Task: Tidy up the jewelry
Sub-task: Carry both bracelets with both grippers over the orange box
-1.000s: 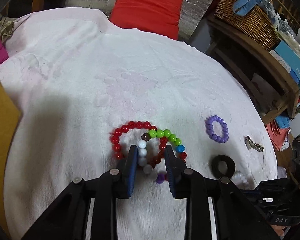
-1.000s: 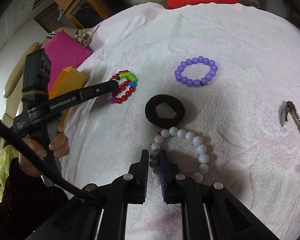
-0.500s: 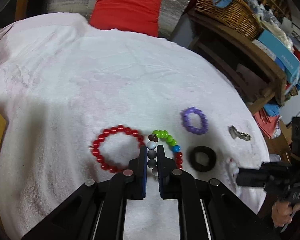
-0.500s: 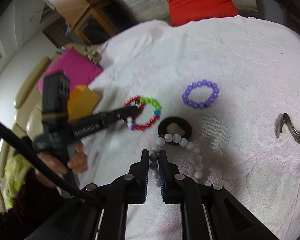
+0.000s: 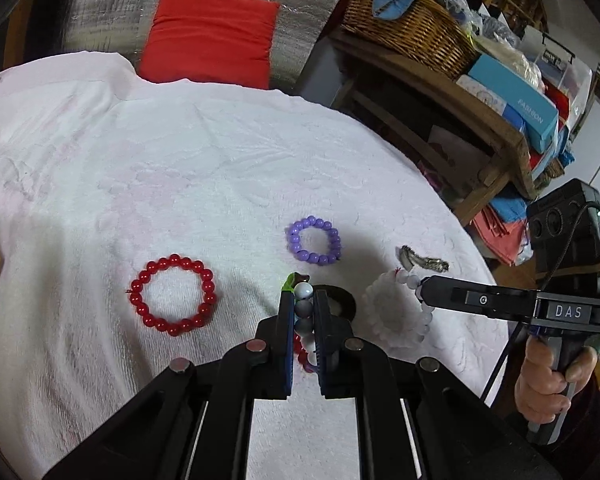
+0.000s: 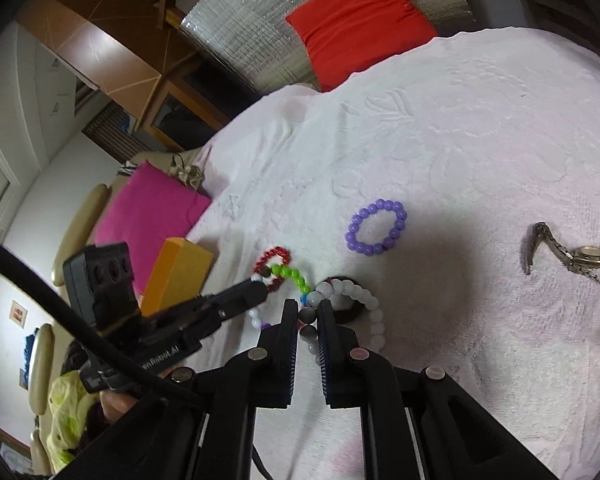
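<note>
My left gripper (image 5: pixel 303 300) is shut on the multicolour bead bracelet (image 5: pixel 303 309) and holds it lifted above the white cloth; its green beads (image 6: pixel 290 274) show in the right wrist view. My right gripper (image 6: pixel 309 312) is shut on the white bead bracelet (image 6: pixel 364 300), also lifted; it shows in the left wrist view (image 5: pixel 380 304). A red bead bracelet (image 5: pixel 172 294) lies on the cloth to the left. A purple bead bracelet (image 5: pixel 315 240) lies further back. A black ring (image 5: pixel 342 300) lies under the grippers. A metal watch (image 6: pixel 572 258) lies at the right.
The white cloth (image 5: pixel 180 160) covers a round table. An orange box (image 6: pixel 176 272) and a pink cushion (image 6: pixel 152 208) sit at the left edge. A red cushion (image 5: pixel 212 36) is behind the table. A wooden shelf with a wicker basket (image 5: pixel 408 28) stands at the right.
My left gripper closed on the multicolour bracelet, lifted it off the red bracelet and moved right. My right gripper lifted the white bracelet off the cloth.
</note>
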